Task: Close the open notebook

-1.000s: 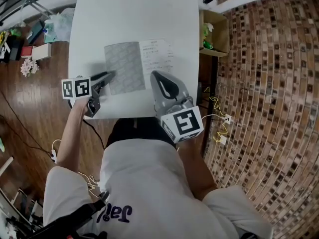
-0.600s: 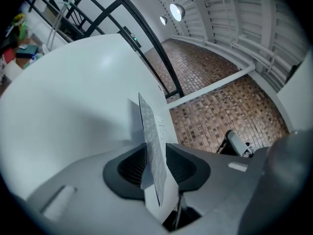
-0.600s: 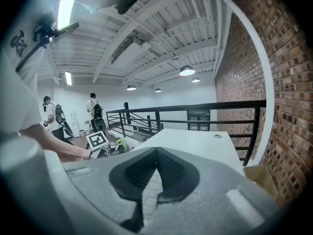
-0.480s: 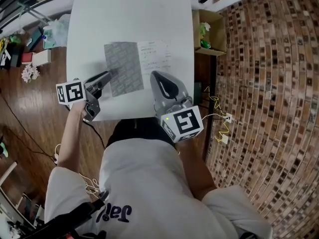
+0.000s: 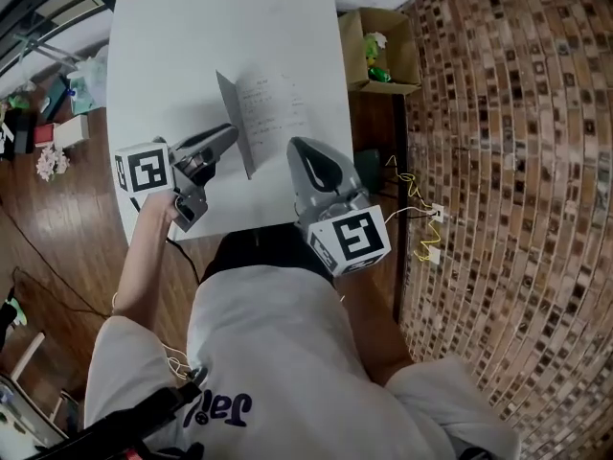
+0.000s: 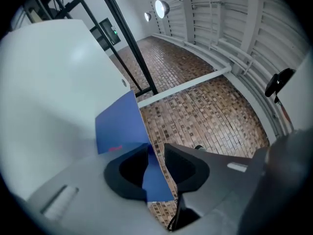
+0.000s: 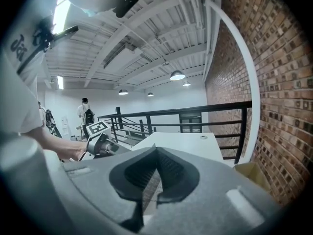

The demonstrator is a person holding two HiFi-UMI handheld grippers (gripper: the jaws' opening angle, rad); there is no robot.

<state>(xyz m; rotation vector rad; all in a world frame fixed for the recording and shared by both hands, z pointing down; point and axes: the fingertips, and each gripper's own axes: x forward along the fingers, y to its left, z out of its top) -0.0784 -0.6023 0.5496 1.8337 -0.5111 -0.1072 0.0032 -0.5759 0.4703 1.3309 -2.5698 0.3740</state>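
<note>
A brick-patterned floor point(image 5: 508, 161) spreads to the right of a white tabletop point(image 5: 172, 46), at whose near edge stands a person in a white shirt point(image 5: 278, 353), seen from above. Beyond the tabletop's right edge, an open cardboard box point(image 5: 378, 51) sits on the floor with something green inside.

The notebook point(image 5: 278, 113) lies near the front of the tabletop, its handwritten right-hand page flat and facing up. Its blue cover point(image 6: 117, 126) is raised off the surface and stands steeply tilted along the page's left edge.

The left claw point(image 5: 230, 134), held nearly level, grips that cover at its lower corner. The sheet runs between its jaws, which have just been closing on it. The right claw point(image 5: 299, 151) hangs just beside the notebook's near right corner, its jaws clenched tip to tip with nothing held between them.
</note>
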